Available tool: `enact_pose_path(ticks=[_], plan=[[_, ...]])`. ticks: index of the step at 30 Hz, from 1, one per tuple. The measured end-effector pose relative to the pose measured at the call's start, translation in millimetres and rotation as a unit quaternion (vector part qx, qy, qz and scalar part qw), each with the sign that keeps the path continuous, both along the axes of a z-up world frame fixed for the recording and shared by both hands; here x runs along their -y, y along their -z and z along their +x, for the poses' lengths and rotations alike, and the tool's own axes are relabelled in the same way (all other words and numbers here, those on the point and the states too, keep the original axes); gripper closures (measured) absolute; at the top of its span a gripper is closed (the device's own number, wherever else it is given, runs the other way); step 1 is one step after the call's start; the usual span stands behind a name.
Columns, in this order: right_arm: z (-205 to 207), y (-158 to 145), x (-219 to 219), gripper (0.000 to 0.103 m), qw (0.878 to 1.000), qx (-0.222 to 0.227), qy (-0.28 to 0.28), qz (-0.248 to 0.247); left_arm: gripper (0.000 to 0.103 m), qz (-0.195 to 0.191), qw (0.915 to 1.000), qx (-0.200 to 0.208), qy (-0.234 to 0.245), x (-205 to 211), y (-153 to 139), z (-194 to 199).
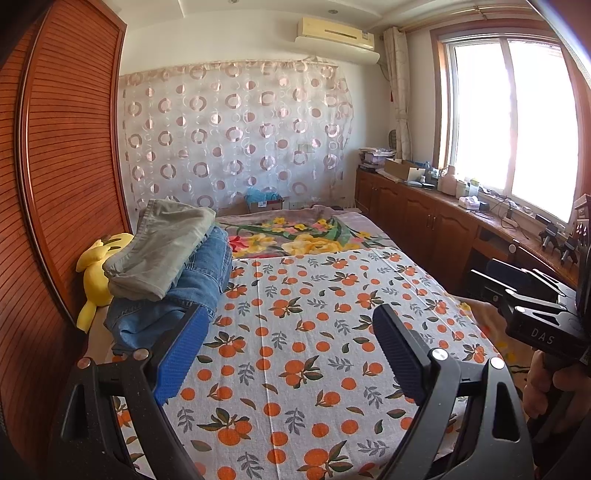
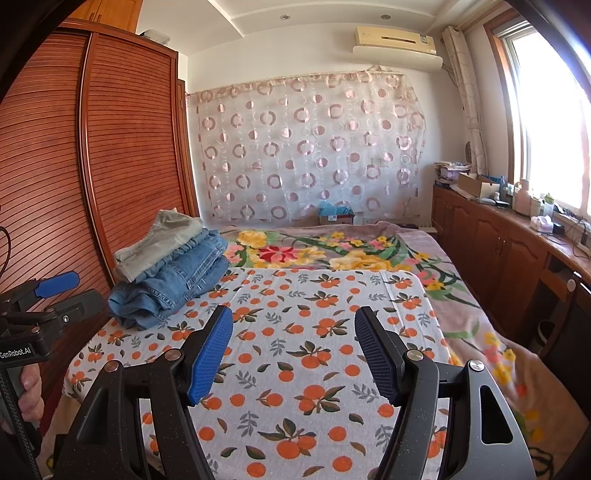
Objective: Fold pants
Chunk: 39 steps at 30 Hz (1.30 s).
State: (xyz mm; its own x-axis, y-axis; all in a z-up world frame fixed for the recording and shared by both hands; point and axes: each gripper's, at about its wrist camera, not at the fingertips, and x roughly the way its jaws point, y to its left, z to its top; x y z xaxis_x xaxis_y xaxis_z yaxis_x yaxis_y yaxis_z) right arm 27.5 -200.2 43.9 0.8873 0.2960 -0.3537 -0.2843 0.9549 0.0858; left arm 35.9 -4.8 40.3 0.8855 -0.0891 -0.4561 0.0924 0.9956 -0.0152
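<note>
Two grippers, both mine, held over a bed. My left gripper [image 1: 291, 354] has its fingers spread wide with nothing between them; my right gripper [image 2: 293, 354] likewise, wide apart and empty.

Surface: orange-print sheet [image 1: 295, 332] spread flat beneath and ahead of both pairs of fingers. Beyond its far edge, a floral blanket [image 2: 332, 247] covers the rest of the bed.

Room: slatted wooden wardrobe [image 2: 110, 147] to the left of my fingers; circle-patterned curtain [image 1: 236, 133] on the far wall straight ahead; air conditioner [image 1: 336, 35] above it; bright window [image 1: 509, 122] to the right, with a low wooden cabinet [image 2: 491, 240] below it, its top crowded with small items I cannot identify.

Task item: stack of folded pants, ahead and to the left of my left fingers, at the sheet's left edge beside the wardrobe. Blue jeans [image 2: 173, 280] below, pale khaki pants [image 1: 159, 251] on top. The stack's long axis runs from near-left to far-right, its near end toward my left gripper. A yellow plush toy [image 1: 96, 273] lies just left of the stack, partly hidden by it.
</note>
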Motion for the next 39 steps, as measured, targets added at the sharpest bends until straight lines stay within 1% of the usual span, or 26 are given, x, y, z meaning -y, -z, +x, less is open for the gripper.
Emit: enact_pose_path(ticks=[39], plan=[[-2.5,2.0,0.2,0.033,1.000,-0.002,-0.003,0.000,0.012,-0.002,1.0000,0.000,0.000,-1.6,1.4,-1.0]])
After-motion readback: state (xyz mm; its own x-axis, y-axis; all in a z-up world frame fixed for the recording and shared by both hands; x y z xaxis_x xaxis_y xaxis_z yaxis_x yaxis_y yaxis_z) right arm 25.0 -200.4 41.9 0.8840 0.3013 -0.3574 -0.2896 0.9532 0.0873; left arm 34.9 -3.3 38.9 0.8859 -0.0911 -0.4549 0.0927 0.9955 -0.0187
